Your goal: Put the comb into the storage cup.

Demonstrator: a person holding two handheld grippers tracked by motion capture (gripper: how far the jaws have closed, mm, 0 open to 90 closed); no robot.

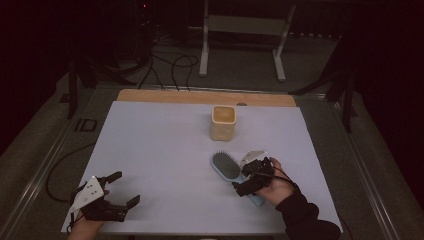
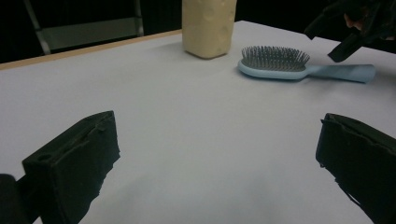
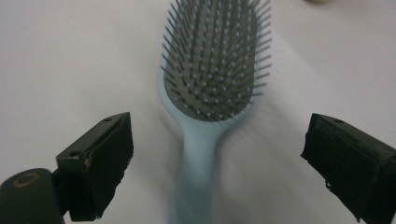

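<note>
A light blue hairbrush point(image 1: 226, 166) with grey bristles lies bristles-up on the white sheet, right of centre; its handle point(image 3: 196, 168) runs toward the person. My right gripper point(image 1: 246, 177) hovers open over that handle, one jaw on each side, not touching it. In the right gripper view the brush head point(image 3: 215, 60) sits ahead between the spread jaws. My left gripper point(image 1: 125, 190) rests open near the sheet's front left corner, nothing between its jaws. In the left gripper view the hairbrush point(image 2: 289, 65) lies far off.
A cream square cup point(image 1: 223, 122) stands upright behind the brush, also seen as the cream cup point(image 2: 208, 25). The white sheet point(image 1: 160, 150) covers a wooden table. Cables and a white metal frame point(image 1: 245, 30) lie on the floor beyond.
</note>
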